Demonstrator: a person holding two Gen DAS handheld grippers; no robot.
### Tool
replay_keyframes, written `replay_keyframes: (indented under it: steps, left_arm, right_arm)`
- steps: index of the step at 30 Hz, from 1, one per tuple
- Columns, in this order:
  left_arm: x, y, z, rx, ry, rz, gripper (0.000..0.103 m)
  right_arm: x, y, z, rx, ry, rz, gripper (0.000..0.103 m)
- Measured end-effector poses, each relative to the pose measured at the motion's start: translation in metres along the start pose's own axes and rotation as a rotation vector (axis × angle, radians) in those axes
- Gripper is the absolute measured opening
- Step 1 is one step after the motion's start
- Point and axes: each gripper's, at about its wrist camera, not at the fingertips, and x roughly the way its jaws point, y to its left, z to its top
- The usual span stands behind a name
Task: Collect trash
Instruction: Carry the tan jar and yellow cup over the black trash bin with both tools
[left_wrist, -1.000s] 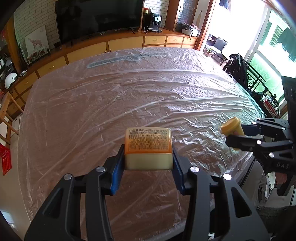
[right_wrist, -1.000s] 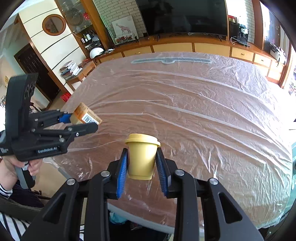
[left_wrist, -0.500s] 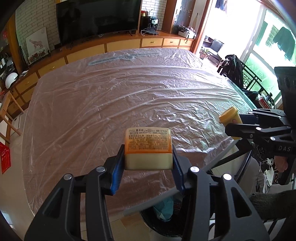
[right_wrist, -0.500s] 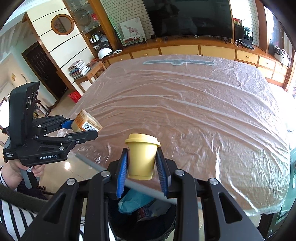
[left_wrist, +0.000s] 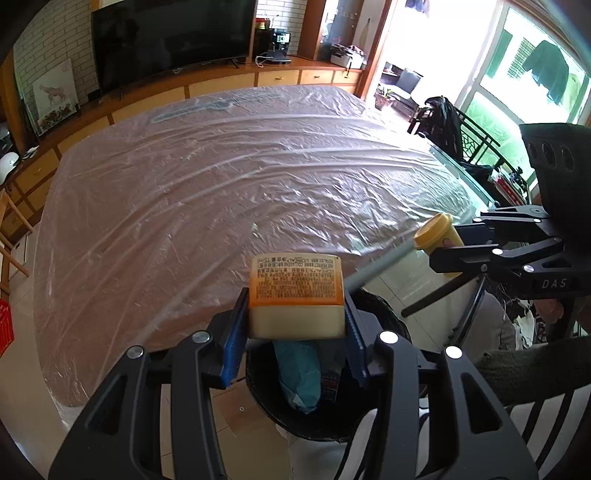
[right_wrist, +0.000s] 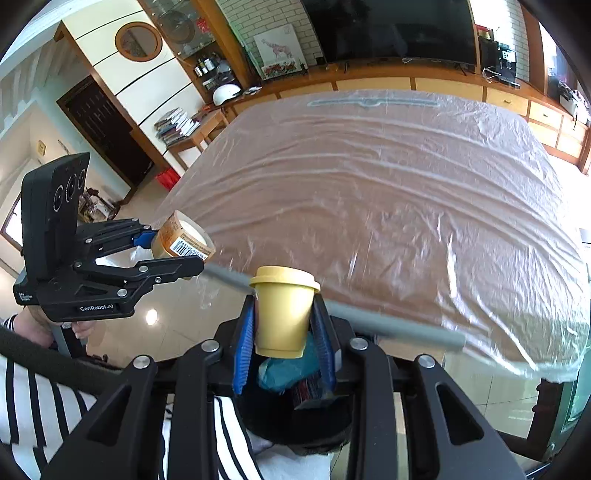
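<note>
Hovering at lower centre over the black bin (left_wrist: 384, 410), the left claw (left_wrist: 295, 325) pinches an orange-labelled jar (left_wrist: 295, 299) and the right claw (right_wrist: 284, 325) a yellow cup (right_wrist: 282, 310); the plastic-covered worktop (left_wrist: 221, 184) looks bare, so only dropping remains.

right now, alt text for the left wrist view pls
The left gripper clamps an orange-labelled jar above a black trash bin holding teal trash, just off the plastic-covered table. At right, the right gripper holds a small yellow cup.
</note>
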Motion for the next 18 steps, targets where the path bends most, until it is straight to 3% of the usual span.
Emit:
replay_keyframes:
  steps: [18]
  left_arm:
    - [0.026,-0.037,-0.042,0.104,0.142,-0.06,0.047]
  right_arm:
    - [0.01,0.011,-0.04,-0.072,0.126,0.002,0.03]
